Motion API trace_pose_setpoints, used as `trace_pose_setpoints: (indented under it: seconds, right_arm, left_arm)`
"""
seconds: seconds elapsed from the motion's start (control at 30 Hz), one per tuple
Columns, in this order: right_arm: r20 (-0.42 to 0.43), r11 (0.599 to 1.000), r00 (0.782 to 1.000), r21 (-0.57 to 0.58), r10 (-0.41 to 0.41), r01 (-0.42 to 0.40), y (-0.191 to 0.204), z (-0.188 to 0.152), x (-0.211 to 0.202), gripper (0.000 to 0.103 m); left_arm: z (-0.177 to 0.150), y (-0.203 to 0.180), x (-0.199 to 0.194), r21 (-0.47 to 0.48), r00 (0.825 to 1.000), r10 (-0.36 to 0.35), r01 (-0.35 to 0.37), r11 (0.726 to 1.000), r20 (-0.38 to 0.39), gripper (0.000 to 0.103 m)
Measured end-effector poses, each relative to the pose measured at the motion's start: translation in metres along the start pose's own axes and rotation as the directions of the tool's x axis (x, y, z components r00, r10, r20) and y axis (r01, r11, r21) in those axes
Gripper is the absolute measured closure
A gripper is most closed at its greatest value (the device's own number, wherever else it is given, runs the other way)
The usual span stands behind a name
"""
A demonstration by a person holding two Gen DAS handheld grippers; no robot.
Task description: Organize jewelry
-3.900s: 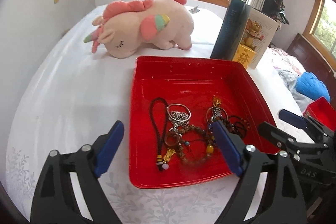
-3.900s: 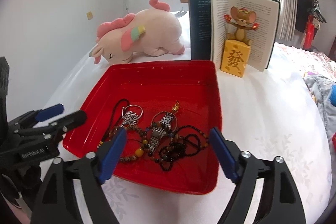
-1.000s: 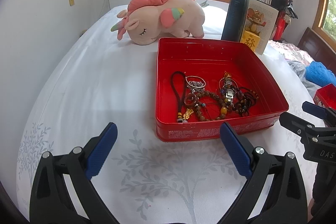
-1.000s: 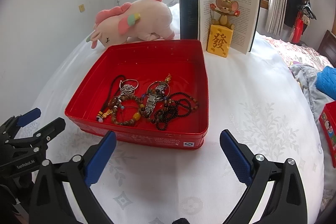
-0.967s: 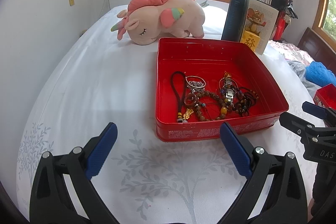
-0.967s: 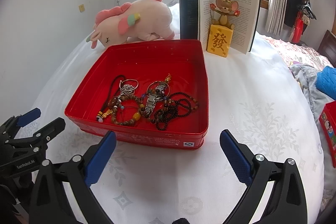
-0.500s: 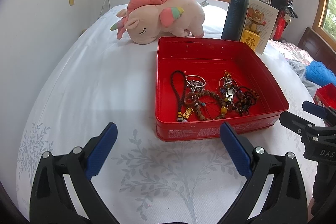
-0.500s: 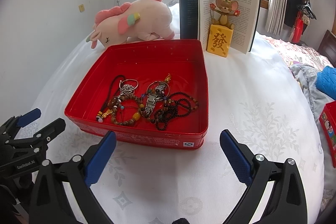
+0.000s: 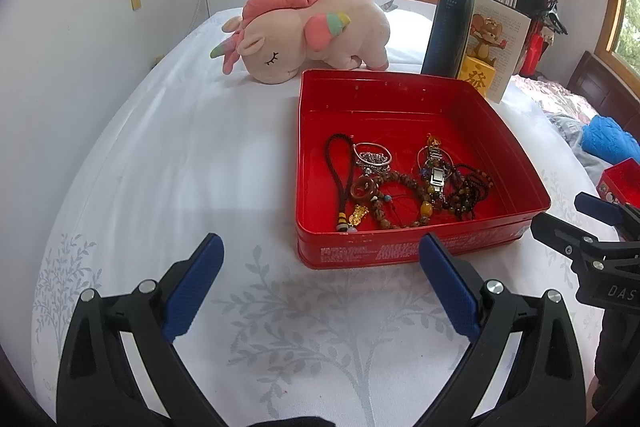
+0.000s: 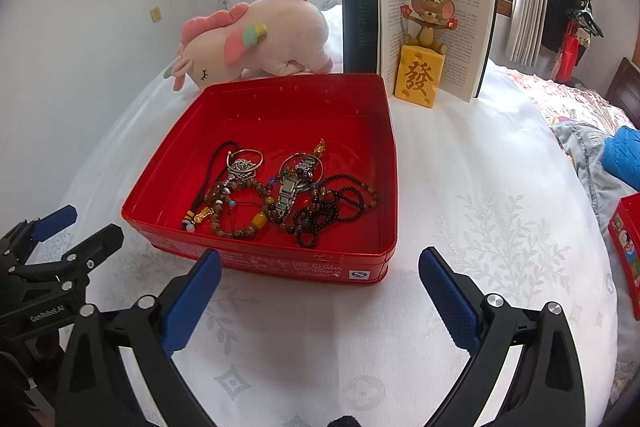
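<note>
A red tin box (image 9: 400, 95) (image 10: 292, 99) sits on the white bed. In it lies a tangle of jewelry: a black cord necklace (image 9: 338, 163), a silver bangle with chain (image 9: 372, 157), a brown bead bracelet (image 10: 240, 207), a metal watch (image 10: 290, 187) and dark bead strands (image 10: 336, 207). My left gripper (image 9: 320, 279) is open and empty, in front of the box's near wall. My right gripper (image 10: 320, 283) is open and empty, also in front of the box. Each gripper shows at the edge of the other's view.
A pink plush unicorn (image 9: 308, 31) lies behind the box. An open book (image 10: 420, 23) stands upright with a mouse figurine on a yellow block (image 10: 420, 67) before it. A small red box (image 10: 626, 247) and blue cloth (image 9: 608, 143) lie at the right.
Since 3.9 s ago both grippers have pulled back from over the box to in front of it. In the last second nothing has visibly moved.
</note>
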State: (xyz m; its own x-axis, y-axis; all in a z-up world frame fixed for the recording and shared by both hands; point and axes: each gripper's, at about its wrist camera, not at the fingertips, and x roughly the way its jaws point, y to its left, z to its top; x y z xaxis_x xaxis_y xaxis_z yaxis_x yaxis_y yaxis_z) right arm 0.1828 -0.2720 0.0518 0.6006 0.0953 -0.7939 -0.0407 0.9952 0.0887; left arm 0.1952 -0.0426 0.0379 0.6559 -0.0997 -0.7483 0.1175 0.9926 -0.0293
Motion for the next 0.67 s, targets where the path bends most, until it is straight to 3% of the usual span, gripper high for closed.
trace_pose_setpoints:
  seconds: [0.67]
  right_arm:
    - [-0.002,1.000,1.000,0.000,0.000,0.000,-0.0005,-0.0005,0.0012,0.004]
  left_arm:
    - [0.0005,-0.0003,-0.0001,-0.001,1.000,-0.003,0.003,1.000,-0.006,0.006]
